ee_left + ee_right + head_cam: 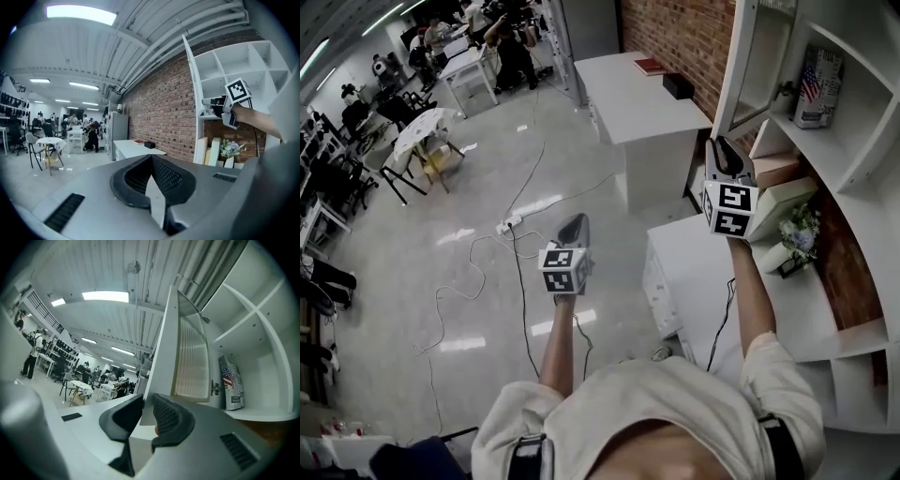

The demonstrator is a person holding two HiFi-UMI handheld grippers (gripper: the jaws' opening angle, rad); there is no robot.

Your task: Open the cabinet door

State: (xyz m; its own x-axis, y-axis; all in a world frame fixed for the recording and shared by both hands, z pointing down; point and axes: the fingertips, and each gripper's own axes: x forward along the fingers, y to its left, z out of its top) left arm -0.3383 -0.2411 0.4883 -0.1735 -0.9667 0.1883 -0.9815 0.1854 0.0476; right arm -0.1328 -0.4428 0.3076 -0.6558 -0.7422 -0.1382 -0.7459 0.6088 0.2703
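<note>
My right gripper (147,401) has its jaws clamped on the lower edge of the white-framed cabinet door with a ribbed glass pane (162,352), the frame pinched between both black pads. The door stands well out from the tall white shelf cabinet (855,112), so I judge the opening mostly done. My left gripper (574,223) hangs over the floor, apart from everything, its jaws clenched together on nothing.

The hold is on a thin rim near the door's corner. If I pull in a straight line instead of following the door's arc, the frame could slide out from between the pads, or the small metal hinge (215,389) could be wrenched. Shifting the pinch inward onto the pane could stress the glass. My forearm reaches over the white bench (703,272) beside the small pot of pale flowers (802,230), and a dropped elbow could knock it over
</note>
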